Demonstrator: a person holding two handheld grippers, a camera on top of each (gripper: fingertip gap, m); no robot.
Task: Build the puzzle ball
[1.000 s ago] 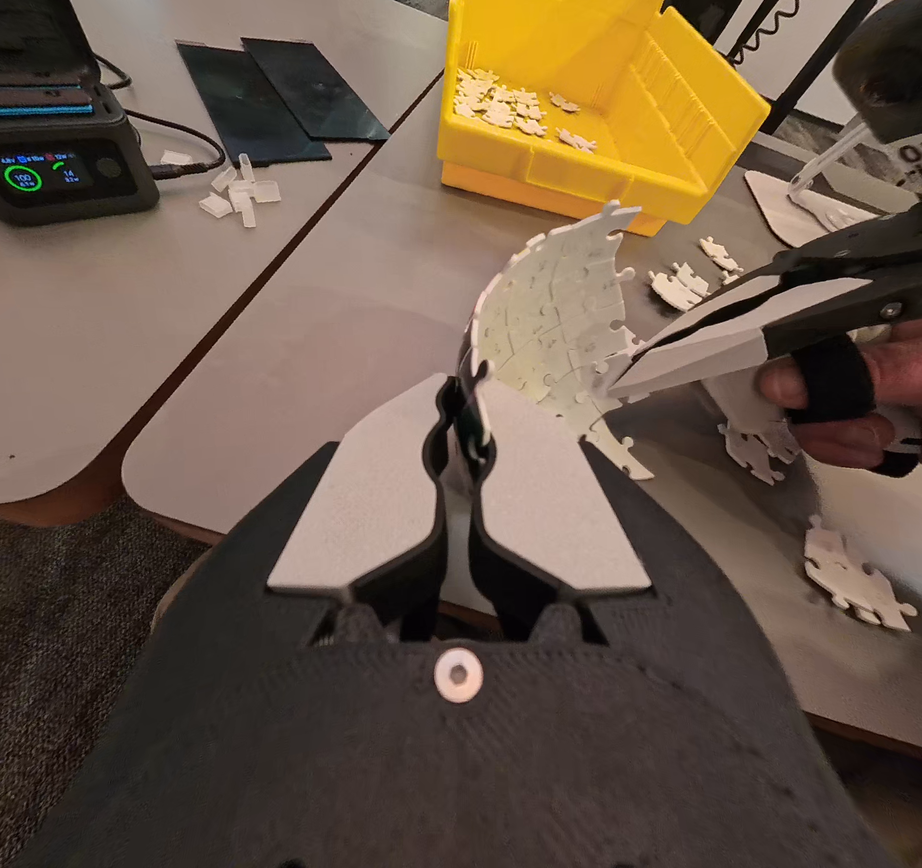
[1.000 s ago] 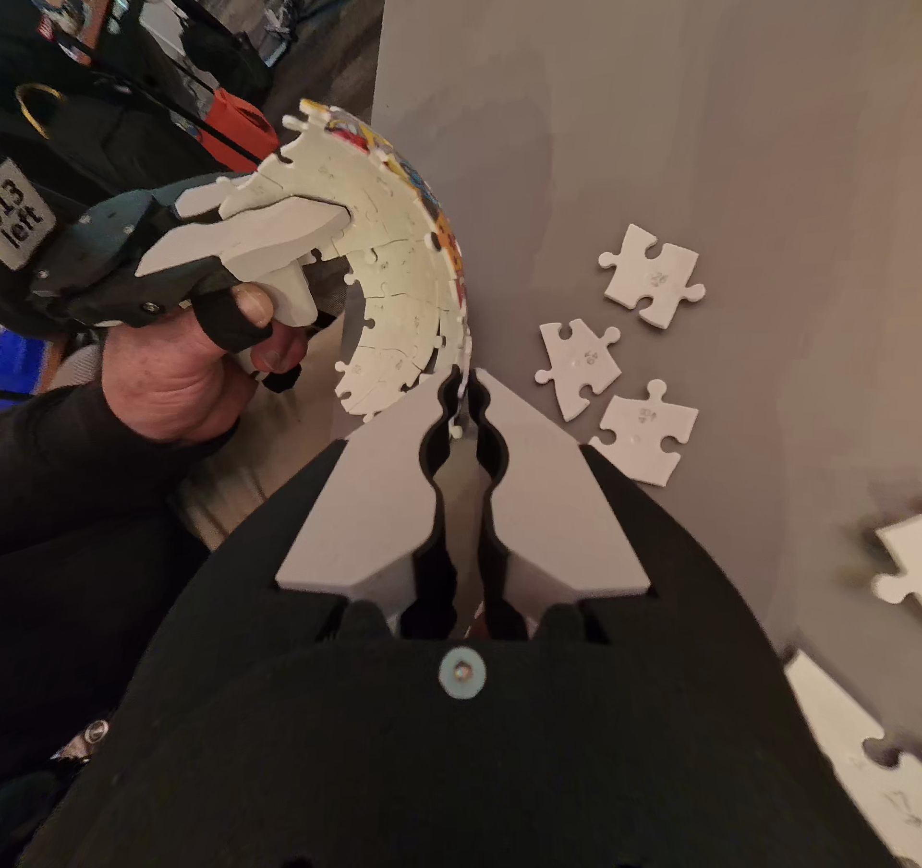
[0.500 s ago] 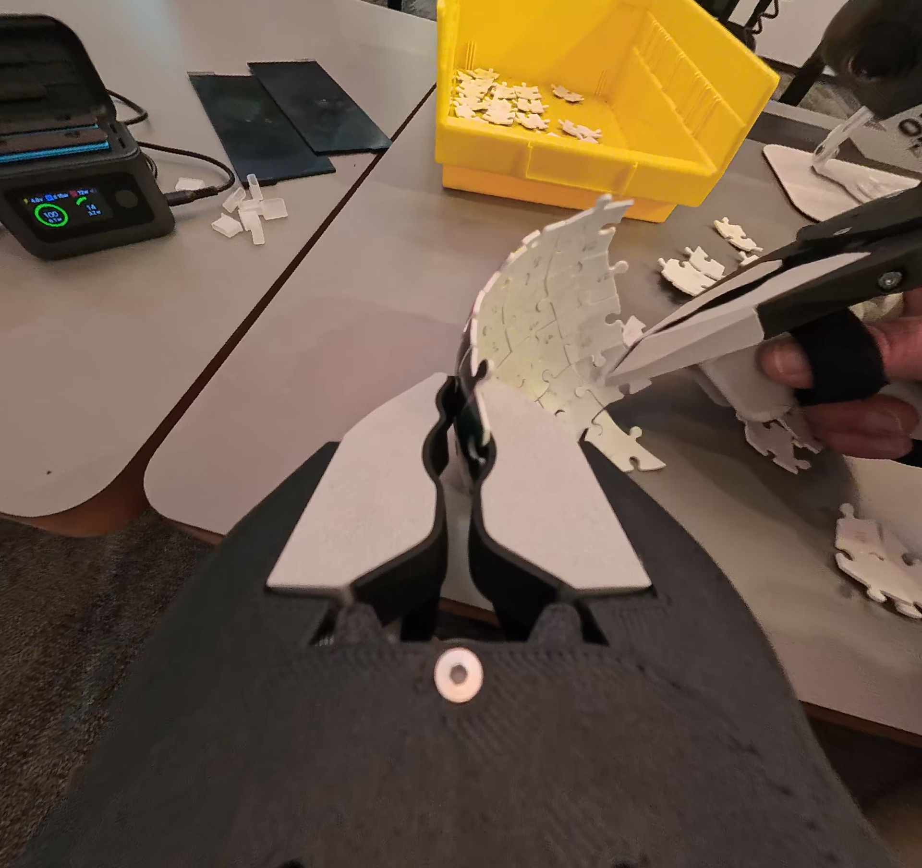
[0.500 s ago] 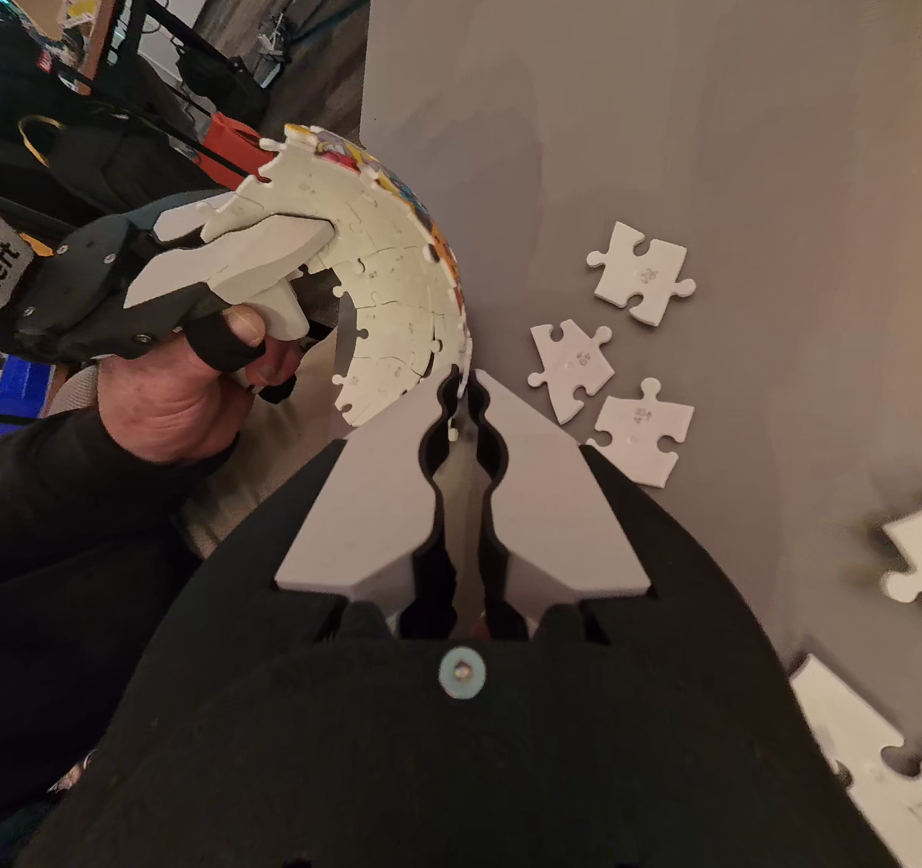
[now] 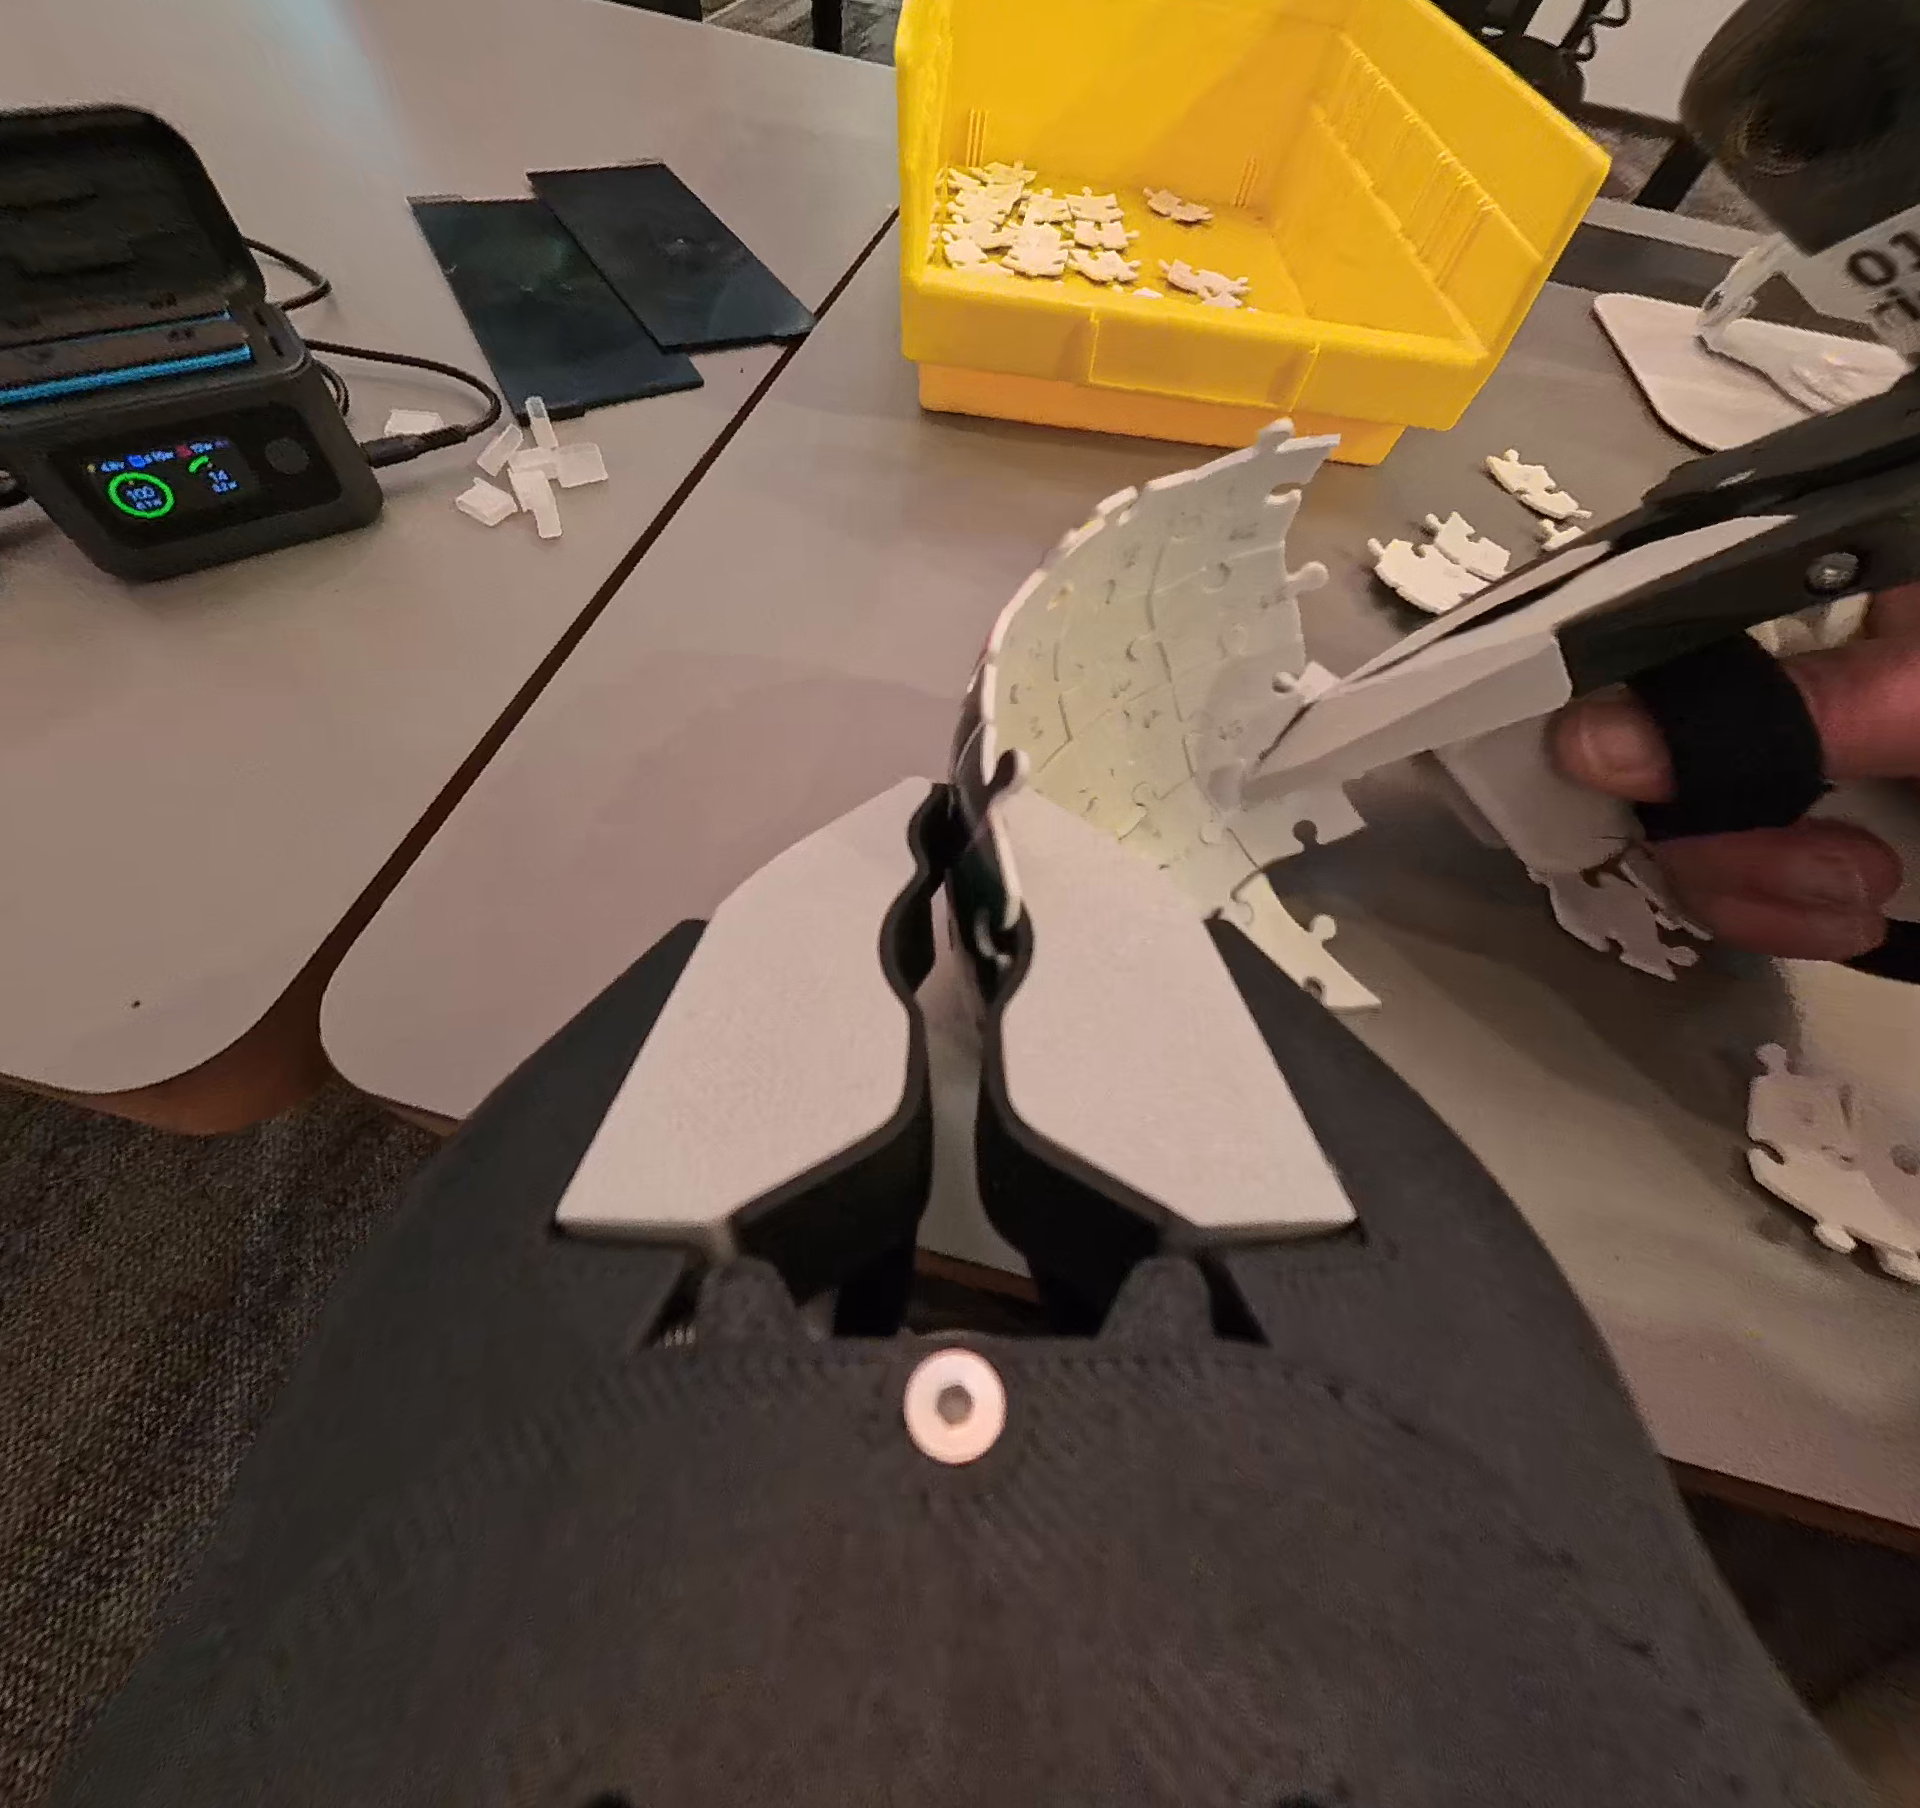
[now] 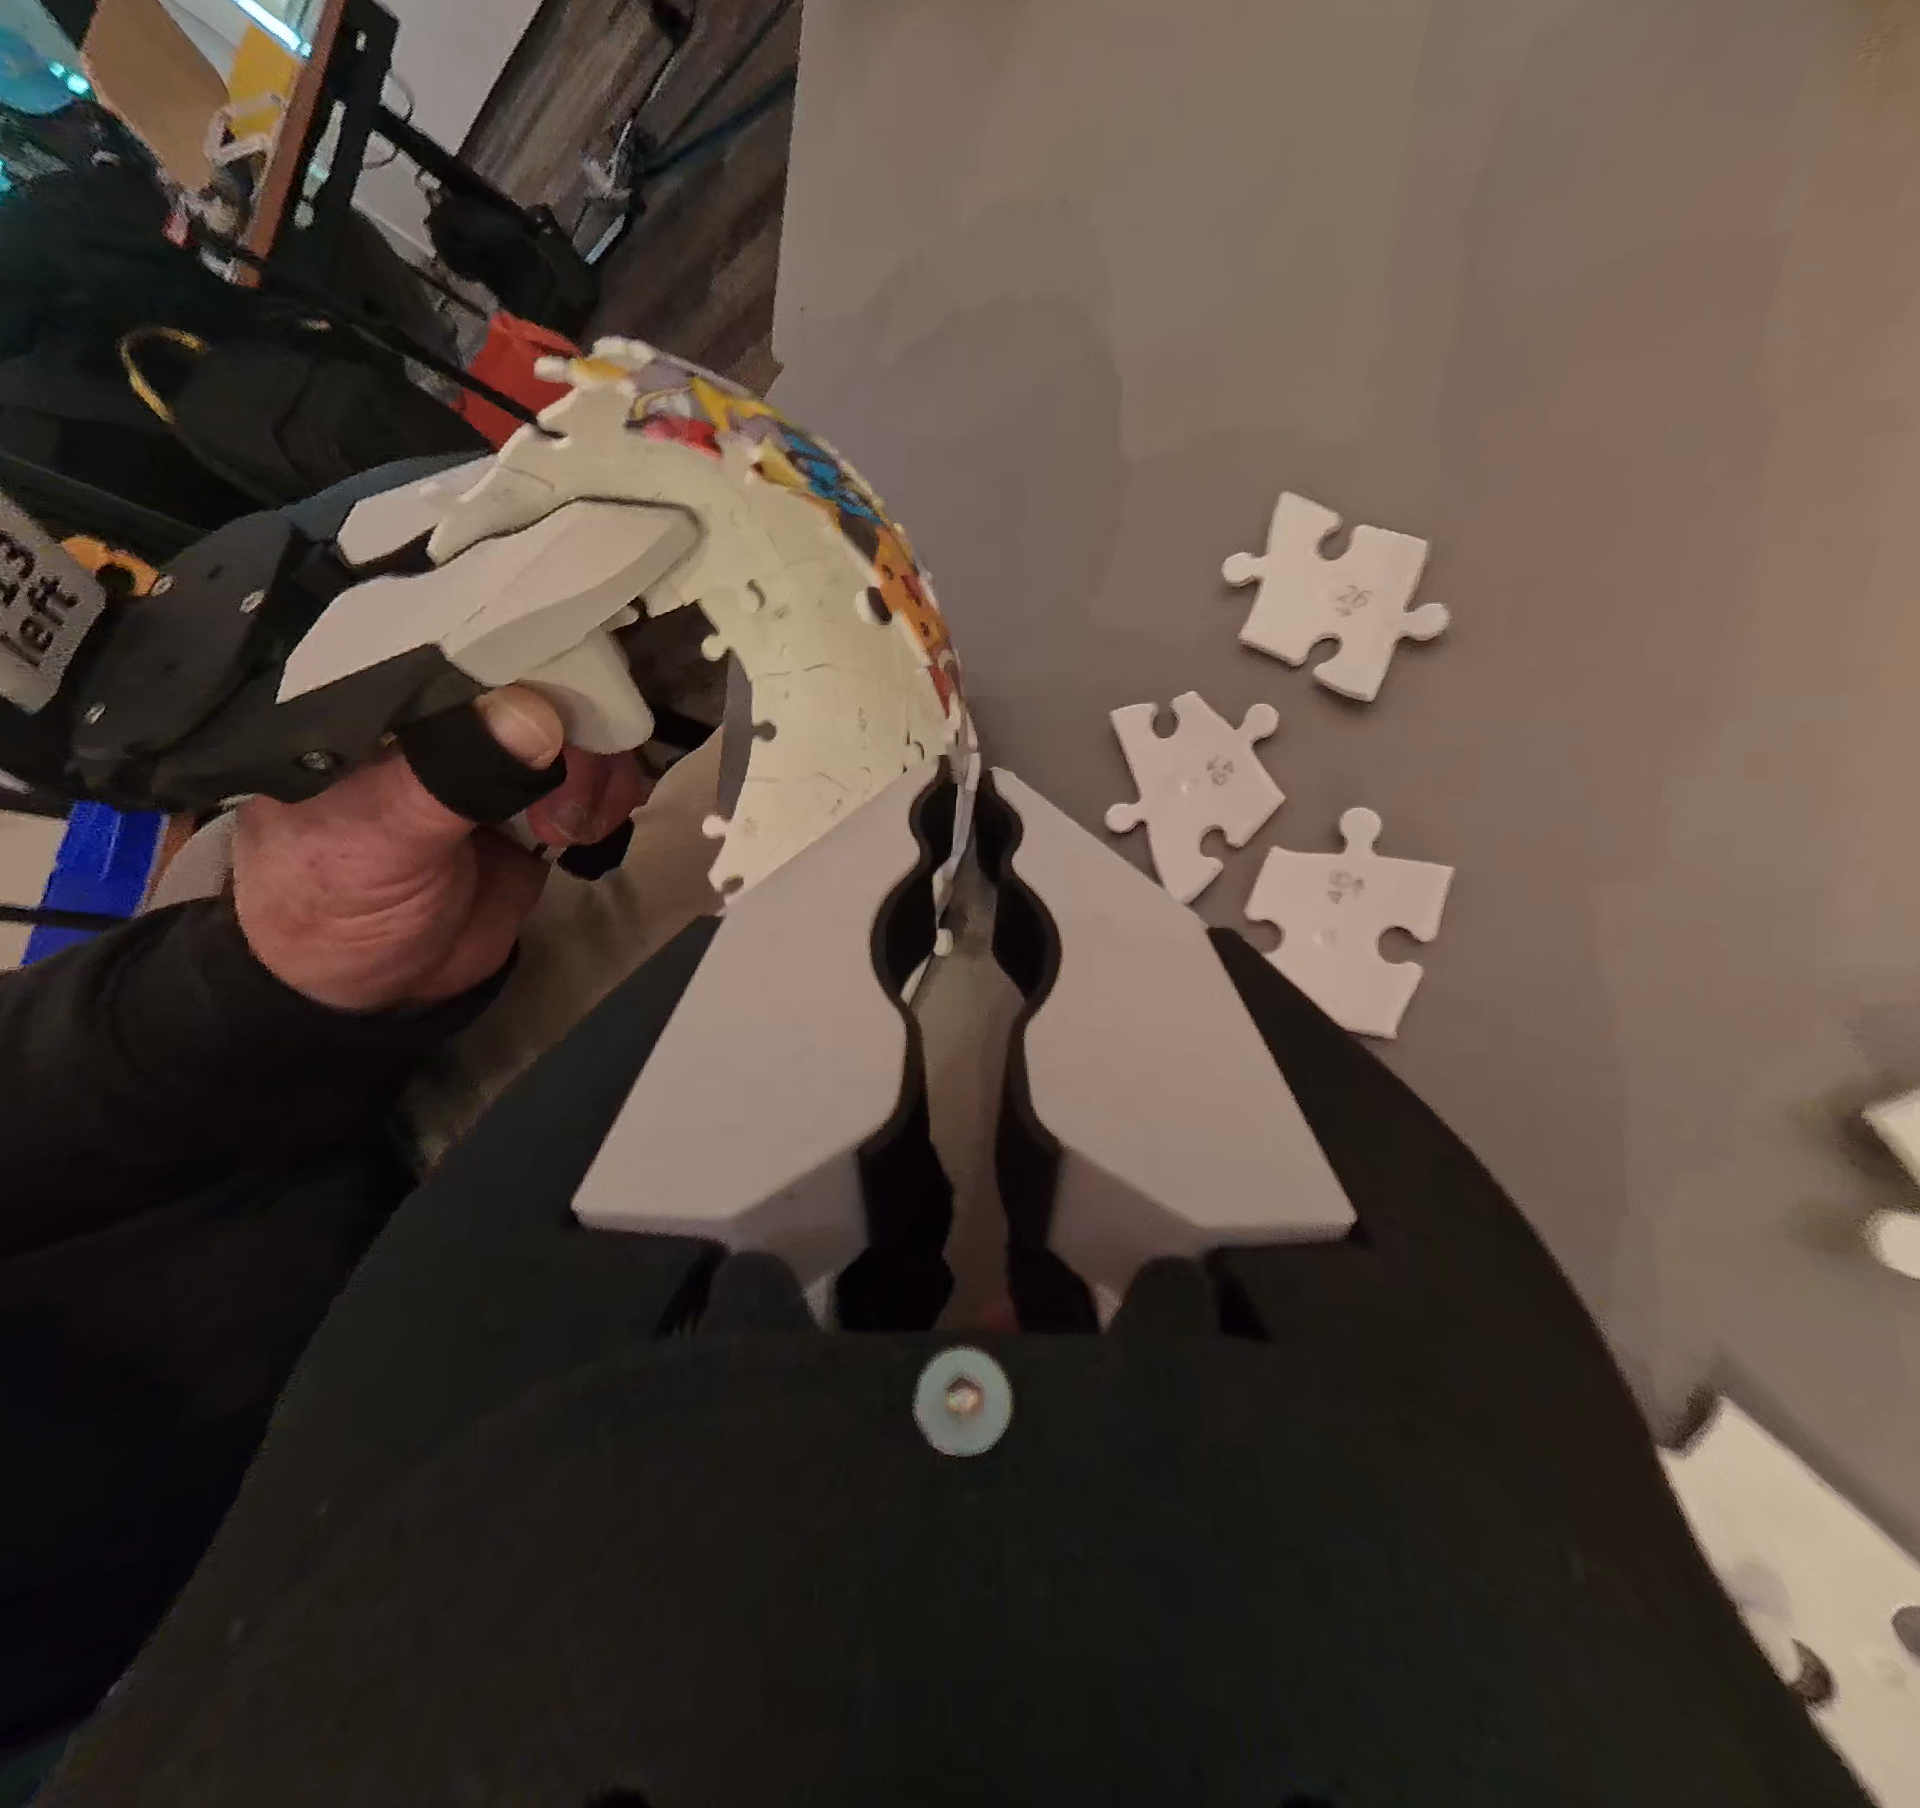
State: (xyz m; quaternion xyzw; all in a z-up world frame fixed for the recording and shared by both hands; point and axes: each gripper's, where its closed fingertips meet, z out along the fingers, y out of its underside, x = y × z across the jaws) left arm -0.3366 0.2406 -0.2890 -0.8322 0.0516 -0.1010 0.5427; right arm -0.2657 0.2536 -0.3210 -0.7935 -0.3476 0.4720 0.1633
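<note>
You hold the curved shell (image 5: pixel 1153 678) off the bench (image 5: pixel 790 615), left tongs (image 5: pixel 971 865) and right tongs (image 6: pixel 966 813) pinching opposite rims, loose pieces (image 6: pixel 1195 782) just beyond the right tongs.

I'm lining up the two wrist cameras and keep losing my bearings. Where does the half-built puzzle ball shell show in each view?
Left wrist view: the puzzle ball shell is right of centre, white inner side showing, just beyond the left gripper, which pinches its near edge.
Right wrist view: the shell is left of centre, its printed outer side along the top edge, pinched by the right gripper.
Shared landmark: the right gripper entering from the right in the left wrist view.
</note>
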